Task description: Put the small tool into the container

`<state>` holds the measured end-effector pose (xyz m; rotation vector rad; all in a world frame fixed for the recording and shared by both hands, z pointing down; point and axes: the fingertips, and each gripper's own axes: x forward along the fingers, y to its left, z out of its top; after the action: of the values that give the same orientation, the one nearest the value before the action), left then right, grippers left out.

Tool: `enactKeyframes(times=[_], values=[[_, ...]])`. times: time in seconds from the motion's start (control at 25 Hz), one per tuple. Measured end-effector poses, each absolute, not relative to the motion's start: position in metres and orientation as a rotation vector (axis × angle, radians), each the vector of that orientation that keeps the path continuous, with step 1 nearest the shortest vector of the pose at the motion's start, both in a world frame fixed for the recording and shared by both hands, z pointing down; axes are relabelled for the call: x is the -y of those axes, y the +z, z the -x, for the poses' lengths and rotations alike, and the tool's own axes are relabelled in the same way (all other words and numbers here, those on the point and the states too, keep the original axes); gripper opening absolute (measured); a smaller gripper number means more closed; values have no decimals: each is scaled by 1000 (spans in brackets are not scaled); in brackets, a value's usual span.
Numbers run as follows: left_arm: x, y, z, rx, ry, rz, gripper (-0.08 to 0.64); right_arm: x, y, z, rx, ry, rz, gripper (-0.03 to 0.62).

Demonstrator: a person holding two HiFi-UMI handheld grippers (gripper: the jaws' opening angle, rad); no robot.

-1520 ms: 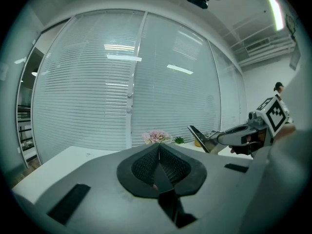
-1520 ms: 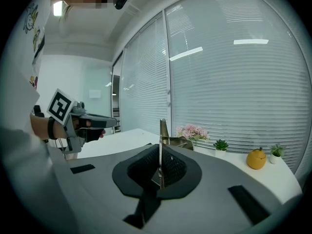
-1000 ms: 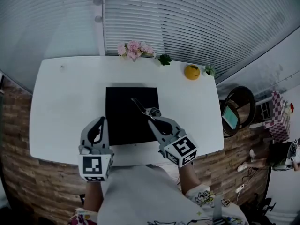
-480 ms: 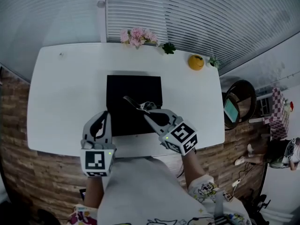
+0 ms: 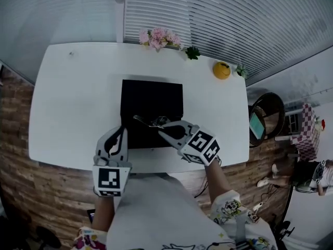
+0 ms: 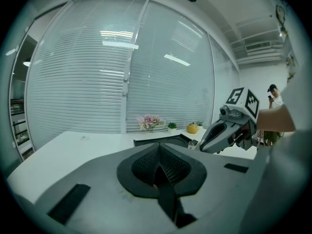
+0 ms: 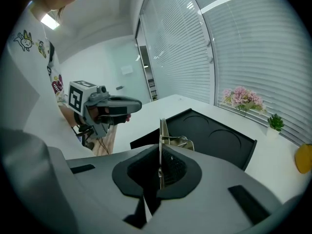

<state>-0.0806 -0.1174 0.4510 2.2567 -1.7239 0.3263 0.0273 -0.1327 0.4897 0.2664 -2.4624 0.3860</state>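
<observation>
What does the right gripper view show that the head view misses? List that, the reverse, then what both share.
Only the right gripper view: the right gripper with its jaws shut on the thin edge of the small metal tool, and round recesses in the black tray. Only the head view: the right gripper's marker cube and the wood-plank floor. Both: tool, tray, white table, pink flowers, left gripper.

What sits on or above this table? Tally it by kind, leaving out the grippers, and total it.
black tray: 1
metal tool, held in the right gripper: 1
pink flower bunch: 1
small green plants: 2
orange fruit: 1
Total: 6
</observation>
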Motion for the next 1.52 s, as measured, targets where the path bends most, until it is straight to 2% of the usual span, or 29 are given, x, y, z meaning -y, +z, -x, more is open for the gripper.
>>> enactKeyframes(times=[0.6, 1.52], values=[[107, 469, 89, 1713, 348, -2213, 5, 118, 533, -17, 2310, 398, -6, 0], [115, 485, 94, 1676, 375, -2206, 5, 111, 569, -4, 2176, 468, 146, 2]])
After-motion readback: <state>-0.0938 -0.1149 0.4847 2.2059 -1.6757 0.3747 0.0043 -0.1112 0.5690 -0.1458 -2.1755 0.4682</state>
